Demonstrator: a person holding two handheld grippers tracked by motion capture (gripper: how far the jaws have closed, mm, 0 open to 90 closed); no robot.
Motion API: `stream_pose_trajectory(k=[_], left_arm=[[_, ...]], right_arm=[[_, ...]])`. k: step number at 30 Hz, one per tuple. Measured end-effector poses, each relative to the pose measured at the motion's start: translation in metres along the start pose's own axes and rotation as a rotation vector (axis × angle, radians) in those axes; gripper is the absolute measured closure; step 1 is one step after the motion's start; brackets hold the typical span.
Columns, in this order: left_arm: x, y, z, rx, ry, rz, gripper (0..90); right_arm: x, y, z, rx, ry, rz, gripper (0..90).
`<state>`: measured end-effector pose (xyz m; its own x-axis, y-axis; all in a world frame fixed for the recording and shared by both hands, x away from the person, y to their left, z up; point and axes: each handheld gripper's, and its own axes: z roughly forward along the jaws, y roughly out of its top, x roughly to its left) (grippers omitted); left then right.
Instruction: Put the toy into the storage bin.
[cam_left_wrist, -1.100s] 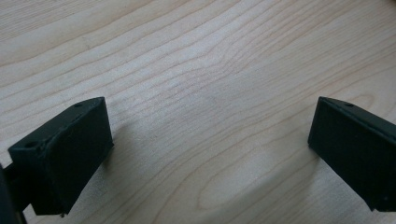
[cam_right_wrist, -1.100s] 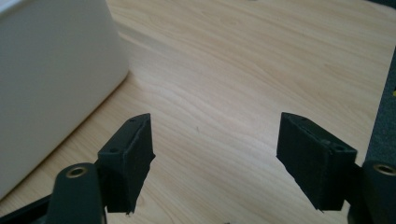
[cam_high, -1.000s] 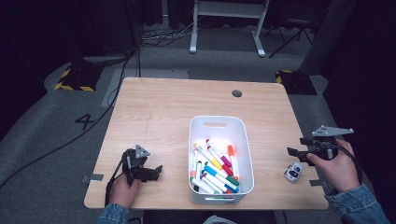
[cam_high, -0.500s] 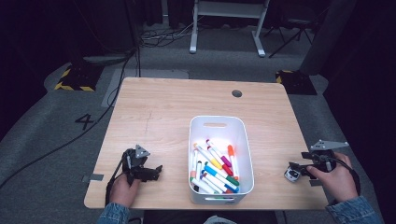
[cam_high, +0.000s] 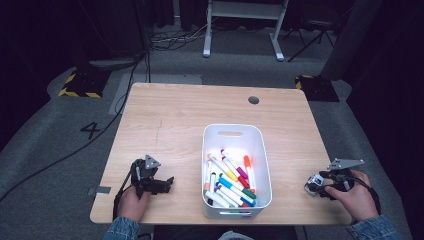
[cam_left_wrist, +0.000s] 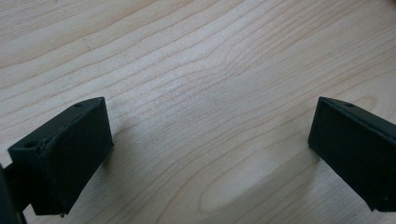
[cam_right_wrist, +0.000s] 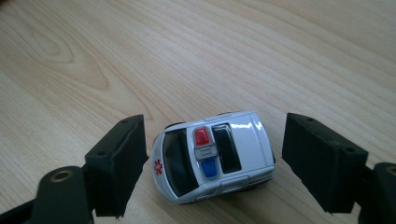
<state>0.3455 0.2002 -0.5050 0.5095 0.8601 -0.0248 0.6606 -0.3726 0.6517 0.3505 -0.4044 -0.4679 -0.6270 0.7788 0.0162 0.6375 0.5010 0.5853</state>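
A small white toy police car (cam_right_wrist: 215, 156) with red and blue roof lights rests on the wooden table (cam_high: 190, 110) near its right front edge. My right gripper (cam_right_wrist: 219, 140) is low over the car (cam_high: 311, 185), one black jaw on each side and a thin gap at both. These jaws have just been opening, with the car between them and not pressed. My left gripper (cam_high: 167, 184) rests at the table's left front. In the left gripper view, my left gripper (cam_left_wrist: 205, 135) stands open over bare wood.
A white plastic bin (cam_high: 232, 132) with several coloured markers (cam_high: 230, 180) stands front centre, between the two hands. A round cable hole (cam_high: 253, 100) lies at the back right. The table edge runs just right of the right hand (cam_high: 357, 200).
My right hand has come down and slightly left, from above the table to the toy car, so the jaws now flank it. The left hand has not moved.
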Motion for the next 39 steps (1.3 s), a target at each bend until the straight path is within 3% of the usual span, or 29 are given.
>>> stream_pose_trajectory(k=[7, 11, 23, 28, 39], left_arm=[[0.000, 0.000, 0.000, 0.000, 0.000, 0.000, 0.0], [0.000, 0.000, 0.000, 0.000, 0.000, 0.000, 0.0], [0.000, 0.000, 0.000, 0.000, 0.000, 0.000, 0.0], [0.000, 0.000, 0.000, 0.000, 0.000, 0.000, 0.0], [0.000, 0.000, 0.000, 0.000, 0.000, 0.000, 0.0]], right_arm=[[-0.001, -0.007, 0.012, 0.035, 0.010, -0.019, 21.7], [0.002, -0.010, 0.013, 0.024, -0.013, -0.020, 23.6], [0.006, -0.009, 0.012, 0.021, -0.030, 0.012, 24.9], [0.008, -0.007, 0.009, 0.004, -0.017, 0.037, 24.9], [0.014, 0.008, -0.008, -0.044, -0.014, 0.025, 24.9]])
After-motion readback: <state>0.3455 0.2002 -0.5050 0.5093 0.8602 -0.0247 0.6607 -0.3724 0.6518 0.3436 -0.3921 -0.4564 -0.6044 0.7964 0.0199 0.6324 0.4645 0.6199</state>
